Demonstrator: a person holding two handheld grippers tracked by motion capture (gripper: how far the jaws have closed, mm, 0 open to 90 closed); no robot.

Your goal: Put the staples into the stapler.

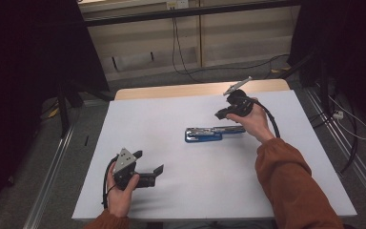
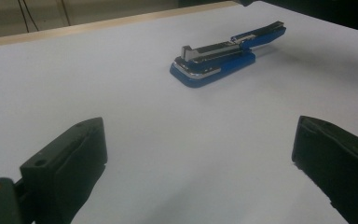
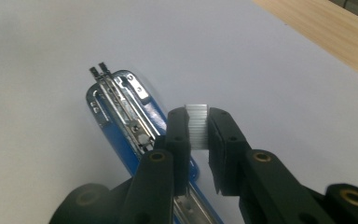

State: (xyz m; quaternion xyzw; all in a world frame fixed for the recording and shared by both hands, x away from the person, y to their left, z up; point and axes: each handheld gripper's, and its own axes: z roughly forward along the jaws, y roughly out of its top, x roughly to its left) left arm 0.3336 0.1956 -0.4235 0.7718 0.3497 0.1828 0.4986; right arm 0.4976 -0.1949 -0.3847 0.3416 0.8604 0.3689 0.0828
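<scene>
Right gripper view is showing the right gripper [image 3: 198, 128] pinching a strip of staples [image 3: 197, 125] between its jaws, hovering just above the opened blue stapler [image 3: 121, 109], which is lying mid-table on the white table [image 1: 171, 114]. Nothing is blocking it. Near the front-left edge, the left gripper [image 1: 148, 168] is resting with jaws spread wide and empty, well apart from the stapler, with bare surface lying all around.

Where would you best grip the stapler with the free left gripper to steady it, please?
Probably the blue base at the front end of the stapler, coming from above, jaws across its narrow width. It lies flat with the magazine open; the left gripper is open. The right gripper holds staples.
</scene>
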